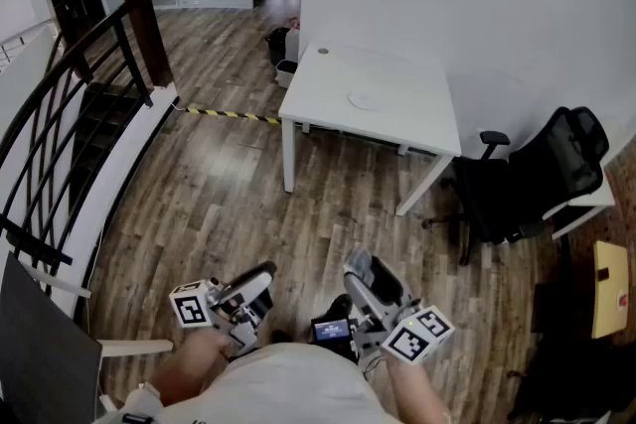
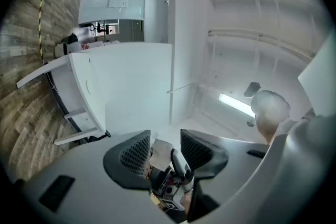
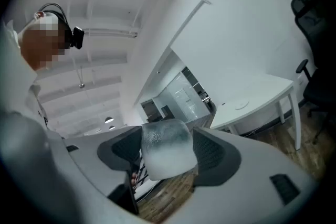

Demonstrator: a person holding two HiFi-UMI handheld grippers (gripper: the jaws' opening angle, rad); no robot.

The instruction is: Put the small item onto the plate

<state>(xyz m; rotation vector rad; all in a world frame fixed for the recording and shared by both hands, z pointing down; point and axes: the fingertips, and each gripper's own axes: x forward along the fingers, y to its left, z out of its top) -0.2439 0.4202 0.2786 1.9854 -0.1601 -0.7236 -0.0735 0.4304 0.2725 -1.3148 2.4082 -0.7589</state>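
Between right gripper (image 3: 167, 145) jaws, frosted translucent cube (image 3: 164, 157)

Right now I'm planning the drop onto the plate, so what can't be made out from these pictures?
- Plate: head view, white on the white table, far and tiny; only a faint ring, contents unreadable.
- Dark speck at the table's far corner: head view, too small to identify.
- Frosted block in the right tongs: right gripper view, cloudy; its material can't be told.
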